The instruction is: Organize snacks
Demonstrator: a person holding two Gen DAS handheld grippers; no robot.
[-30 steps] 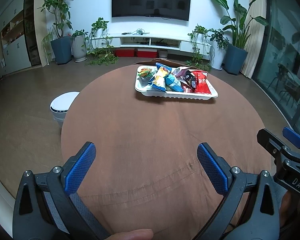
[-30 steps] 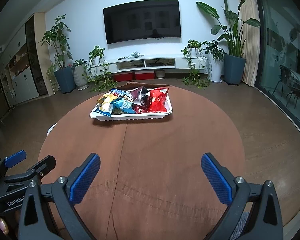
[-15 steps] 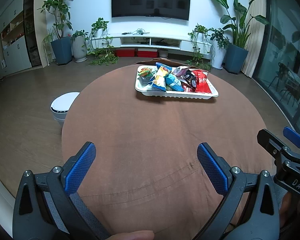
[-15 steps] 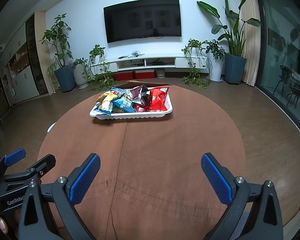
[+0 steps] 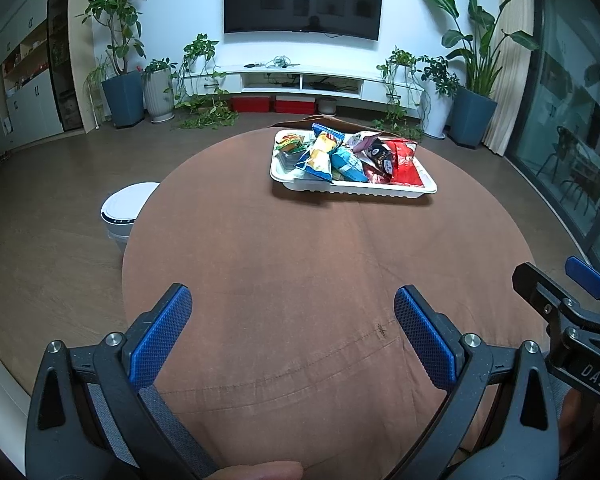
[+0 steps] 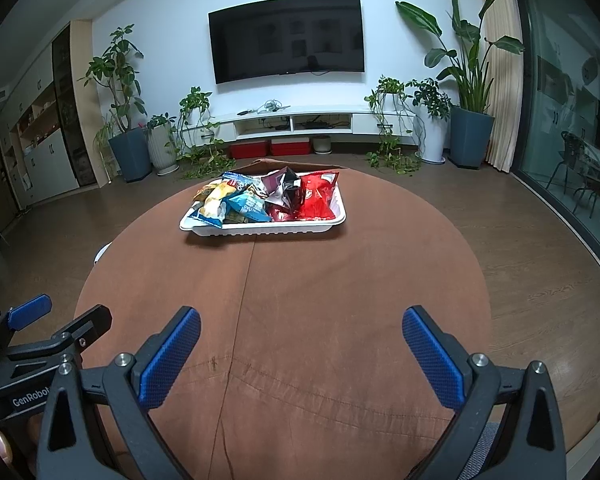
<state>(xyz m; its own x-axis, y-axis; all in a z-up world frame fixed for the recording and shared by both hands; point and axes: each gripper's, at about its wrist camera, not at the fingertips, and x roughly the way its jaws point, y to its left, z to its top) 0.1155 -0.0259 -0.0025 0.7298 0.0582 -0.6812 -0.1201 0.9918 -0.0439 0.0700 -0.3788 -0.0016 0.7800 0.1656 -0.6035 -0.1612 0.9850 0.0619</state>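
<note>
Both grippers hang over the near edge of the round table (image 5: 300, 280), jaws spread wide with nothing between them: the left gripper (image 5: 292, 336) and the right gripper (image 6: 300, 354) are well apart from the snacks. Those lie heaped in a white tray (image 6: 268, 231) toward the far edge of the table, a red bag (image 6: 316, 200) at its right end, a blue bag (image 6: 246, 207) and a yellow bag (image 6: 216, 200) at its left. The risk, as I judge it, is in the heap itself: the bags overlap, so pinching one could drag a neighbour over the low rim, and a hard squeeze could crush what is inside (crinkly foil also slips from flat pads). The light tray may slide on the brown cloth if pushed, and the cloth's creases could catch it. Readable writing is scant: "GenRobot", cut off at the frame edge, on the left gripper's body in the right wrist view, "DAS" on the right gripper's body in the left wrist view; print on the bags is too small to read.
</note>
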